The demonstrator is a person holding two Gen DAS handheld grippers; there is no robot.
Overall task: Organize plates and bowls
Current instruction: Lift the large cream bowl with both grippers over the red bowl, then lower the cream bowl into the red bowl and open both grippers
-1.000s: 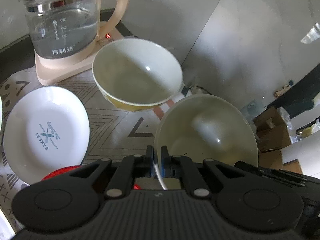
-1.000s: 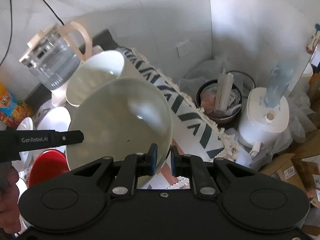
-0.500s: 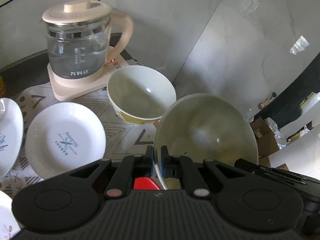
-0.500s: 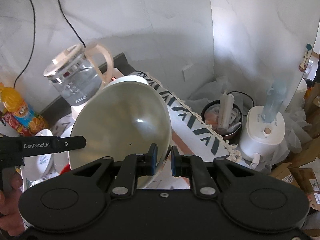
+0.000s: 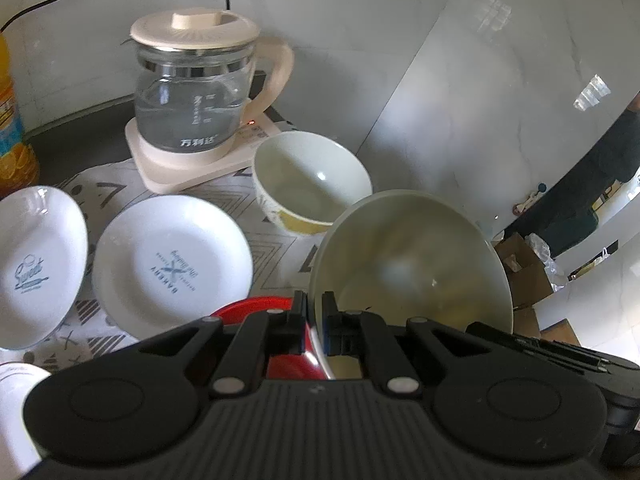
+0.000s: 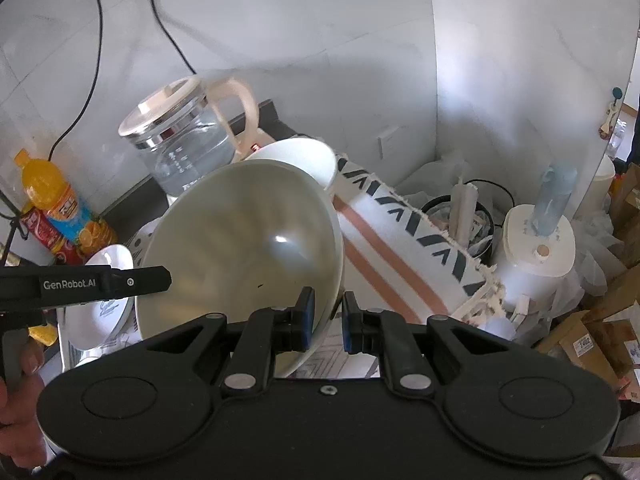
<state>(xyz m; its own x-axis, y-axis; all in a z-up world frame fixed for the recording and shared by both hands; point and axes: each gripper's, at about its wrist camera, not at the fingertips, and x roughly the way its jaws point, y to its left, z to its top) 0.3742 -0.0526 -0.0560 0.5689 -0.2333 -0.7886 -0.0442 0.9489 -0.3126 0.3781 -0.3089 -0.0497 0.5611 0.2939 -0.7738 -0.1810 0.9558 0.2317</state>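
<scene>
Left wrist view: the left gripper [image 5: 315,322] has its fingers [image 5: 298,312] pressed together on the near rim of a big pale bowl [image 5: 412,264], which is tilted and held up off the desk, its hollow facing the camera. Right wrist view shows the same bowl [image 6: 240,240] from the other side: the right gripper [image 6: 325,320] pinches the opposite rim, one finger [image 6: 306,314] inside the bowl and the other outside. So both grippers are clamped on one bowl, which hangs over the desk's right edge, where the patterned cloth [image 6: 400,236] droops over the side.

Behind the held bowl, a smaller white bowl [image 5: 312,184] with a yellow band stands upright on the cloth near the desk's back right corner. Just beside it, toward the back edge, a glass kettle [image 5: 196,92] with a cream lid sits on its cream base. Left of the small bowl lies a white plate [image 5: 172,264] with blue lettering, and further left another white plate [image 5: 36,264] printed "Sweet"; the two plates are just beside each other. A red dish [image 5: 256,306] shows partly under the left gripper's fingers. An orange drink bottle [image 6: 56,196] stands at the back left against the wall. A person's hand [image 6: 20,416] grips the left gripper's handle at the lower left of the right wrist view.
</scene>
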